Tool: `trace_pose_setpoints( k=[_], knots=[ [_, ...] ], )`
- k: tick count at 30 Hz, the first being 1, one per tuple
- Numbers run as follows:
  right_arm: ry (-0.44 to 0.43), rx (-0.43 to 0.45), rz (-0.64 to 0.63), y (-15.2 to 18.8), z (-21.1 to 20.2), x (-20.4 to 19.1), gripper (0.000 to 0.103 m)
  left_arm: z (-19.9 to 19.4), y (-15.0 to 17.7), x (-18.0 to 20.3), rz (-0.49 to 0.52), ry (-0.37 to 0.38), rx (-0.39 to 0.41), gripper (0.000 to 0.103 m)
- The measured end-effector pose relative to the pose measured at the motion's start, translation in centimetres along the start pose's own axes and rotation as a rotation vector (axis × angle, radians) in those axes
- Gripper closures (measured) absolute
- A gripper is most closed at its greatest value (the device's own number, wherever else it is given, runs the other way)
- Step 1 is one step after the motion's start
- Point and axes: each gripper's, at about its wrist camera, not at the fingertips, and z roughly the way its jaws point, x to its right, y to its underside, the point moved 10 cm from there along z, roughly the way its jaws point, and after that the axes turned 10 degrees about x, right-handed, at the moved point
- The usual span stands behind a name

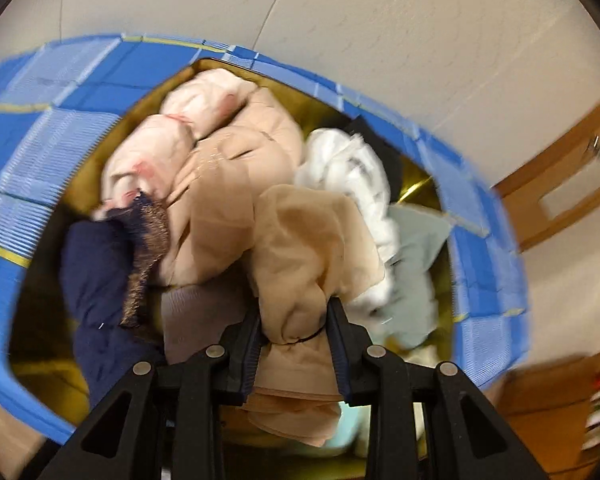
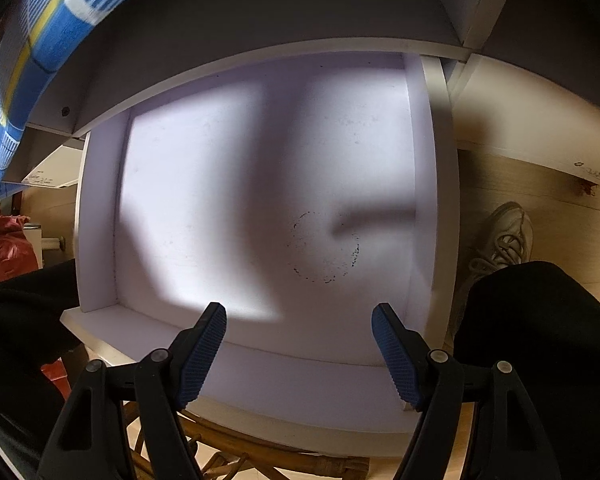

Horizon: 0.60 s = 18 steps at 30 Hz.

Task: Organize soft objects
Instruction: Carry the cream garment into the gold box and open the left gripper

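Clothes fill the blue bag [image 1: 52, 128], seen whole only from the left wrist: pink jacket [image 1: 188, 136], navy garment [image 1: 96, 280], white one [image 1: 352, 176]. The left gripper [image 1: 294, 344] is clenched on a tan cloth [image 1: 300, 252] above them. The right wrist shows just the bag's edge, and the right gripper [image 2: 300, 344] spread wide and empty over a bare white drawer [image 2: 100, 208], dark trouser legs [image 2: 540, 344] either side.

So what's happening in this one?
A person is sorting clothes with two handheld grippers. The left gripper is clamped on a tan cloth over a blue bag full of garments. The right gripper is open and holds nothing, hovering over a white drawer with nothing in it.
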Motion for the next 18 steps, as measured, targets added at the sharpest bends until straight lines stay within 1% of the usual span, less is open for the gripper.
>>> trace_pose_setpoints(
  k=[1, 2, 4, 7, 10, 12, 15, 16, 18],
  knots=[
    [-0.001, 0.002, 0.000, 0.0, 0.0, 0.0, 0.027, -0.3, 0.2, -0.4, 0.051, -0.046, -0.005, 0.073],
    [-0.003, 0.003, 0.000, 0.0, -0.1, 0.0, 0.027, -0.4, 0.4, -0.8, 0.075, -0.070, -0.009, 0.073],
    [-0.008, 0.005, -0.006, 0.0, -0.2, -0.2, 0.027, -0.3, 0.5, -1.1, 0.088, -0.096, -0.015, 0.073],
    [-0.014, 0.004, -0.017, 0.0, -0.1, -0.6, 0.027, 0.7, 0.7, -0.7, 0.071, -0.101, -0.031, 0.073],
    [-0.011, 0.002, -0.020, 0.0, -0.1, -0.5, 0.027, 2.8, 1.5, 0.9, 0.095, -0.097, -0.061, 0.073],
    [-0.010, 0.001, -0.008, 0.0, -0.1, -0.2, 0.027, 3.1, 1.4, 1.2, 0.116, -0.119, -0.045, 0.073],
    [-0.008, 0.007, 0.003, 0.0, -0.2, 0.0, 0.027, 2.0, 1.7, 1.2, 0.102, -0.099, -0.043, 0.071],
    [-0.012, 0.008, 0.006, -0.1, -0.3, -0.1, 0.027, 0.9, 1.7, 1.2, 0.087, -0.080, -0.035, 0.069],
    [-0.025, 0.013, 0.001, -0.2, -0.5, -0.4, 0.027, -1.1, 1.7, 1.2, 0.098, -0.068, 0.006, 0.065]
  ],
)
